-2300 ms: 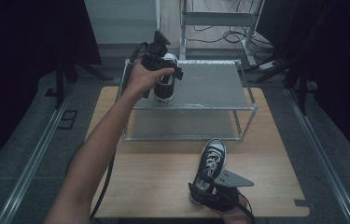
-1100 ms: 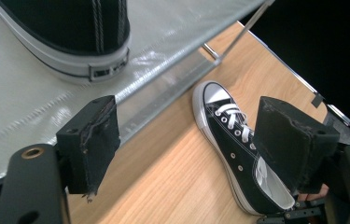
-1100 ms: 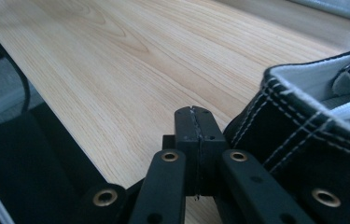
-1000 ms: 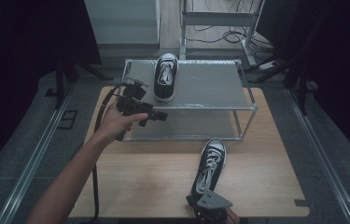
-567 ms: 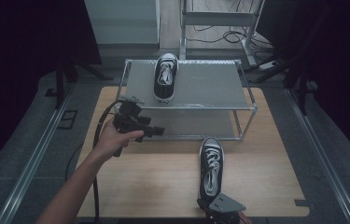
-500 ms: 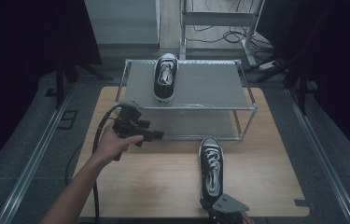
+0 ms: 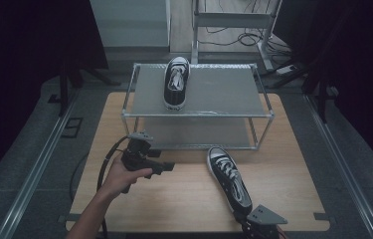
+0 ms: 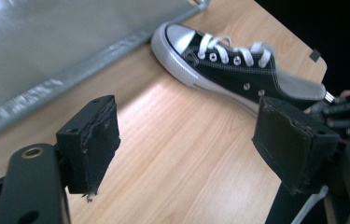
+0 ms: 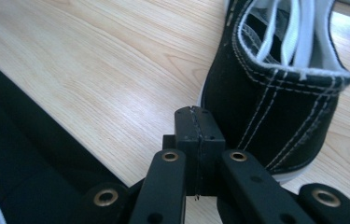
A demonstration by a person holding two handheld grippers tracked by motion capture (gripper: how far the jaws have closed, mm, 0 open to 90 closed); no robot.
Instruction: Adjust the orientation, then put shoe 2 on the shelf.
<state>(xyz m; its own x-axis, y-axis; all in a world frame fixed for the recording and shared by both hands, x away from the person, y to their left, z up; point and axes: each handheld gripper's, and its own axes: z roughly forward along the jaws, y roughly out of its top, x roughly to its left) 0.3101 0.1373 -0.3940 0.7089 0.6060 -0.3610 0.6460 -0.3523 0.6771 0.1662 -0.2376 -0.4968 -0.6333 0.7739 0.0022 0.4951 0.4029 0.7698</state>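
Sneaker (image 7: pixel 229 178) on the table (image 7: pixel 174 194) is lying just beyond your right gripper (image 9: pixel 195 122), whose jaws are pressed fully together on nothing, their tips resting beside the heel without gripping it. Your left gripper (image 7: pixel 164 166) is holding its jaws apart and empty, pads (image 8: pixel 93 140) framing bare wood, with the sneaker's toe ahead and well apart. That left gripper is now sitting low near the table, away from the rack (image 7: pixel 199 114) where the other sneaker (image 7: pixel 176 82) is standing on the top shelf. One shoe is thus already shelved; the second is probably awaiting its grasp, toe pointing toward the rack's lower shelf.
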